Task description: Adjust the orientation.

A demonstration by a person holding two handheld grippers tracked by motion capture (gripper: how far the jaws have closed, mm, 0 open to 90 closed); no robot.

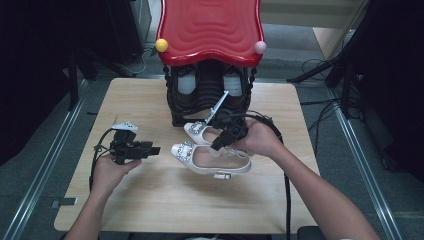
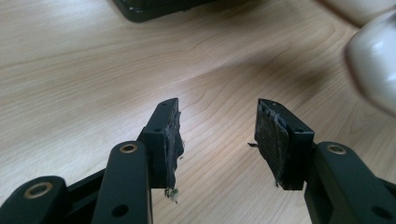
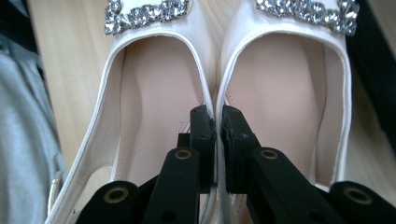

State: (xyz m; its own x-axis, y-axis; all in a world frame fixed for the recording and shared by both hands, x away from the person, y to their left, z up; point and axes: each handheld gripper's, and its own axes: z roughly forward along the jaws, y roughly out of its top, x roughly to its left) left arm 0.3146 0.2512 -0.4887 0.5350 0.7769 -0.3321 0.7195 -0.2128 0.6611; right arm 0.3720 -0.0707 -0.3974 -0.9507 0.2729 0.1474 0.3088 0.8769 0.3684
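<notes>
The right gripper (image 3: 217, 116) is clenched on the 2 inner side walls of a pair of white slingback shoes (image 1: 210, 152), pinching them together so both shoes hang from 1 grip. In the right gripper view its jaws stand almost touching at bottom centre, 1 jaw inside each shoe, with the rhinestone buckles (image 3: 147, 14) along the top edge. In the high view the pair sits at centre frame, just below the black shoe rack (image 1: 207, 95) with its red wavy top (image 1: 210, 25), and the right hand (image 1: 260, 140) holds the gripper over the heel end of the shoes.

The left gripper (image 2: 217, 135) is released, its jaws apart over bare wooden table (image 1: 150, 200) with nothing between them; a blurred white toe (image 2: 373, 65) shows at the right edge of its view. In the high view it rests at left of centre, near the toes but apart from them.

The step in hand looks like carrying the pair toward the rack. To do it well, keep the pinch firm, since 2 thin leather edges can slide past each other. Lift level so the toes do not droop, and bring the free left gripper under the toes if the pair swings. The lower shelf opening looks tight, so enter toes first and straight.
</notes>
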